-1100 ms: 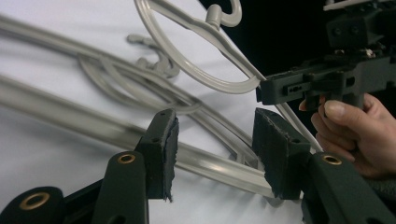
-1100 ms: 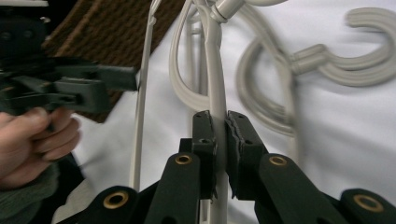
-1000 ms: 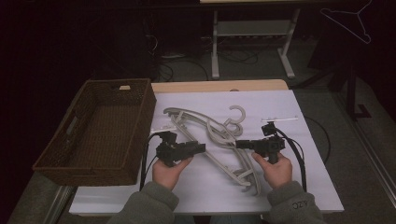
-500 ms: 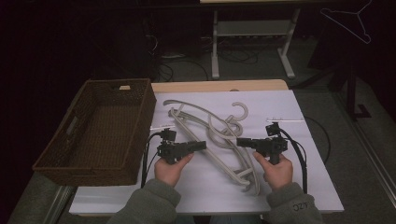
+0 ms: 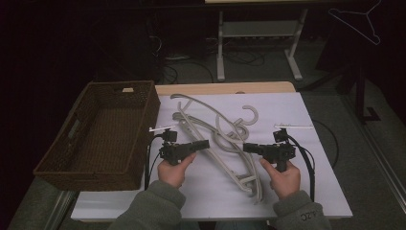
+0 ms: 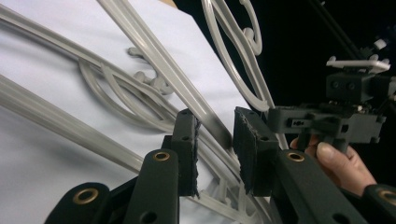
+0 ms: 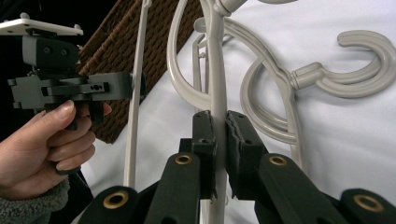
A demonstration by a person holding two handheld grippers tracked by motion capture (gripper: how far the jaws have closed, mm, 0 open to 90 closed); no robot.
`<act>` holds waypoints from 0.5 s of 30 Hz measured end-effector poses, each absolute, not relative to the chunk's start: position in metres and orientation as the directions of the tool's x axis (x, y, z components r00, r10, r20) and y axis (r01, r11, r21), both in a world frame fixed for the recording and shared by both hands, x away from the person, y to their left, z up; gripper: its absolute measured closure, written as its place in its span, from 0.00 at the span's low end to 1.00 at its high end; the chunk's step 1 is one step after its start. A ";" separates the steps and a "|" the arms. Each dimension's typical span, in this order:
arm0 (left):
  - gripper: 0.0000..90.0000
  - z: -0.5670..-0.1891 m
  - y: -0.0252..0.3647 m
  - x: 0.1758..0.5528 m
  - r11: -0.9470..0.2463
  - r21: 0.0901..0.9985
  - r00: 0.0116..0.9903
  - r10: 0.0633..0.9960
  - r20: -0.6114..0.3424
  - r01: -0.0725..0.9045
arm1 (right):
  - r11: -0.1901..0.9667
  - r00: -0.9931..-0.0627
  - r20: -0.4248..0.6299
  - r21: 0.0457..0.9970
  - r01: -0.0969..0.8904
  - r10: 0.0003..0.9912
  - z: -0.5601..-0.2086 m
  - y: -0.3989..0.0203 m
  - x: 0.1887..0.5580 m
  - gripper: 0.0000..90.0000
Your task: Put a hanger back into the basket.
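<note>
Hangers (image 5: 225, 139), pale grey plastic ones tangled in a loose pile, lie on the white-covered surface (image 5: 316, 191) in the high view, right of a brown wicker basket (image 5: 103, 134) that stands at the surface's left edge. From the near edge two hands in grey sleeves come in: the left gripper (image 5: 203, 144) points right toward the pile's left side, and the right gripper (image 5: 248, 147) points left into the pile's near right part, so the two face each other across the hangers. A thin wire hanger (image 5: 356, 21) hangs in the dark at far right, and a metal stand (image 5: 258, 28) is on the floor beyond the surface. In the left gripper view, the left gripper (image 6: 215, 144) has its fingers (image 6: 187, 149) part open with a flat bar of a hanger (image 6: 159, 70) running between them; the pads stand off the bar on both sides, and the jaws have just been closing on it. The other gripper (image 6: 280, 119) and its hand show at right in the same view. In the right gripper view, the right gripper (image 7: 219, 140) has its fingers (image 7: 203, 140) clamped tight on a narrow upright bar of a hanger (image 7: 215, 70), with a hook (image 7: 364, 56) lying at the right on the white cover and the basket's (image 7: 159, 46) wall at far left, behind the other gripper (image 7: 135, 86).
</note>
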State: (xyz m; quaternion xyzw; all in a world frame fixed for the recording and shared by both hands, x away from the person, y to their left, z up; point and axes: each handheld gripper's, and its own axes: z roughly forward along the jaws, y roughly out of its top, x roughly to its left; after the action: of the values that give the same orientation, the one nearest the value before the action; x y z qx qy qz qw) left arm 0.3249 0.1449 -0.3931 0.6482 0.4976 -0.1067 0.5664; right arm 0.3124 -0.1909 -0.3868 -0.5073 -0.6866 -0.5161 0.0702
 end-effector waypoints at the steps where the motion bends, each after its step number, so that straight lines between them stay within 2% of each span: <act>1: 0.76 -0.393 0.145 0.325 0.143 0.626 0.479 0.522 -0.706 0.767 | -0.052 -0.475 0.624 0.637 0.769 0.621 -0.387 -0.191 0.312 0.91; 11: 0.72 -0.391 0.145 0.327 0.159 0.620 0.471 0.515 -0.716 0.769 | -0.082 -0.477 0.634 0.648 0.757 0.609 -0.384 -0.192 0.310 0.91; 15: 0.74 -0.391 0.146 0.327 0.159 0.613 0.466 0.514 -0.721 0.773 | -0.083 -0.480 0.631 0.653 0.753 0.610 -0.384 -0.191 0.310 0.91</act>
State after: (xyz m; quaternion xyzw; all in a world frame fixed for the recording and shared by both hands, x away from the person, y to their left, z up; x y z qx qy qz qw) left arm 0.3272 0.1456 -0.3909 0.6383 0.5043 -0.1137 0.5704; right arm 0.3098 -0.1913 -0.3843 -0.5054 -0.6739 -0.5347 0.0669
